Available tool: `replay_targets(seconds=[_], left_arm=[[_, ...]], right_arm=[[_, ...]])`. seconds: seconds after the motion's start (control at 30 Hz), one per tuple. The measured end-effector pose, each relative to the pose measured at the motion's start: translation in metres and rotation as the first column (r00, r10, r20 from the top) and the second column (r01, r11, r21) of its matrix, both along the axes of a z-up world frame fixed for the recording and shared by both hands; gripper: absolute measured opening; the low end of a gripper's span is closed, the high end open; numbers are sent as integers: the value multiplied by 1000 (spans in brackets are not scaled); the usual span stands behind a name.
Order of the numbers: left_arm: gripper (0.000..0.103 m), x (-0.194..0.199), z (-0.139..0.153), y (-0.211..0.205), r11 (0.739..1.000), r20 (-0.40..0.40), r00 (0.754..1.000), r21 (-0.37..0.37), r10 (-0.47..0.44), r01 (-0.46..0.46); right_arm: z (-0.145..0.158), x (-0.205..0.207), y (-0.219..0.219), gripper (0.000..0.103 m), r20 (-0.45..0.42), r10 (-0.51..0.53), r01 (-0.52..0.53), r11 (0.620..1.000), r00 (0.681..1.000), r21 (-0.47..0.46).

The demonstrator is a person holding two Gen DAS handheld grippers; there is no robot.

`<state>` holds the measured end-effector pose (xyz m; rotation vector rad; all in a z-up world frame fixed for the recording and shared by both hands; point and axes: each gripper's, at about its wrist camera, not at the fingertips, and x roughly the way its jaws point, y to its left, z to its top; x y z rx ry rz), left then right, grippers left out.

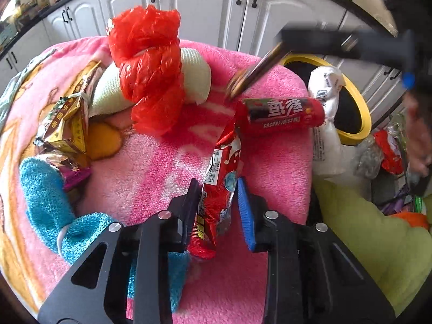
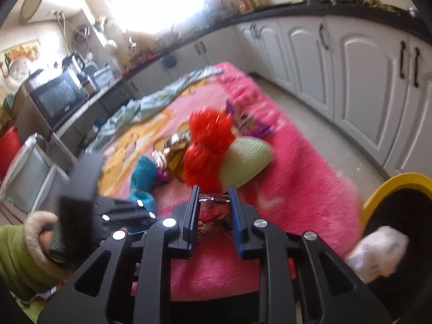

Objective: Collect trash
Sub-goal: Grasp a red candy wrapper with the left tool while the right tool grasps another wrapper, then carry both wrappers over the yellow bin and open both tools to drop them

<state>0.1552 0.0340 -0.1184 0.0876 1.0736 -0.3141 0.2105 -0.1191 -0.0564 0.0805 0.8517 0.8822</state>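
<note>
My left gripper (image 1: 216, 189) has its jaws around a long red snack wrapper (image 1: 222, 172) lying on the pink blanket (image 1: 151, 167); the pads sit close on both sides of it. A red tube-shaped wrapper (image 1: 280, 113) lies just beyond. My right gripper (image 2: 213, 197) is shut on a crumpled foil wrapper (image 2: 213, 210) and holds it above the blanket (image 2: 297, 178); it shows blurred in the left wrist view (image 1: 237, 86). A crumpled red plastic bag (image 1: 151, 70) (image 2: 208, 145) and gold wrappers (image 1: 67, 124) (image 2: 175, 151) lie further out.
A yellow-rimmed black bin (image 1: 351, 108) (image 2: 399, 210) stands at the blanket's right edge with a white bag (image 1: 326, 124) (image 2: 378, 251) over its rim. A blue sock (image 1: 48, 197), a pale green sock (image 1: 151, 89) and white cabinets (image 2: 351, 81) are around.
</note>
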Motion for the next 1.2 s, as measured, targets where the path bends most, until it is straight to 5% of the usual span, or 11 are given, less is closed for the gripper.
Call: replay_targets(seconds=[0.43,0.67,1.2], left_arm=[[13,6,43,-5,990,109,993,-136,38,-23],[13,13,67,-55,980,168,985,-185,-43,74],[13,49,44,-135,960,136,987,-252,-85,118]], right_arm=[[34,-5,-120,21,85,-259,256,966,962,43],[7,-1,-136,21,9,-291,291,956,957,22],[-47,5,-164,19,-10,-396,390,909,918,-143]])
